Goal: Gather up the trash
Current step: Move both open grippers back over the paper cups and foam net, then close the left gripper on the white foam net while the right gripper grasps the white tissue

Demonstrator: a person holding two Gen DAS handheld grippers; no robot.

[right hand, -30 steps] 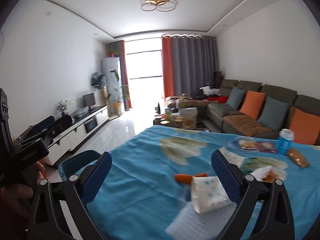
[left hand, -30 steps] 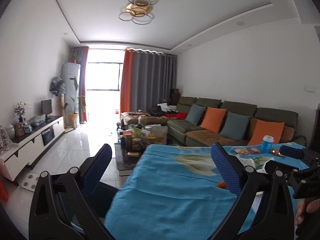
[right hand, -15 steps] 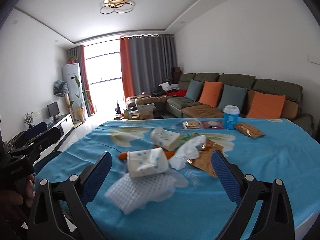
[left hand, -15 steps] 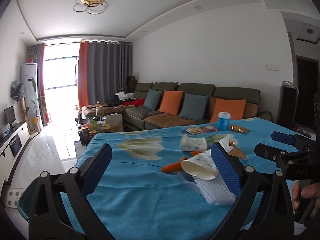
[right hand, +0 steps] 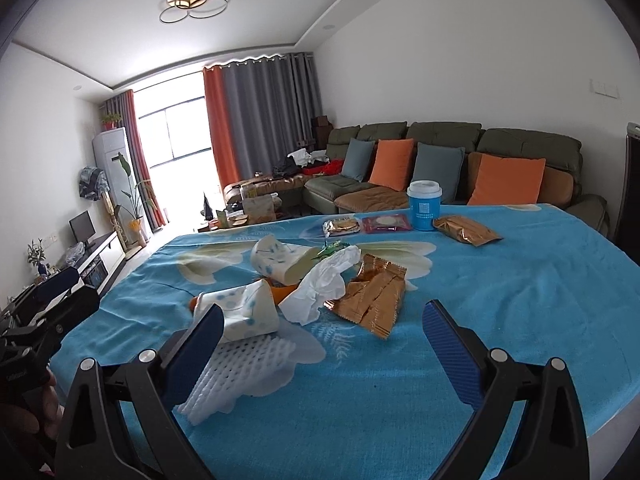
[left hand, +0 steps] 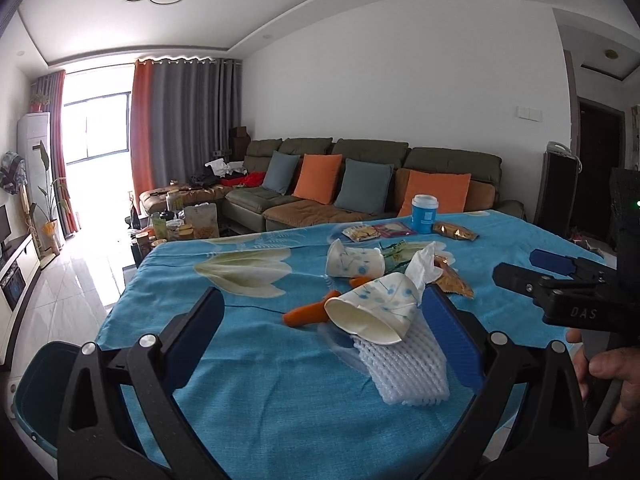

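Both grippers' jaws gape empty; the paper cup (left hand: 374, 307) hides most of the carrot (left hand: 306, 314).

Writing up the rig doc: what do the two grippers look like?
Left gripper and right gripper match: black plastic frames with triangular cutouts, silver pivot screws, and blue ribbed fingers. The right one's body reads "DAS" in the left view. A bare hand grips its handle.
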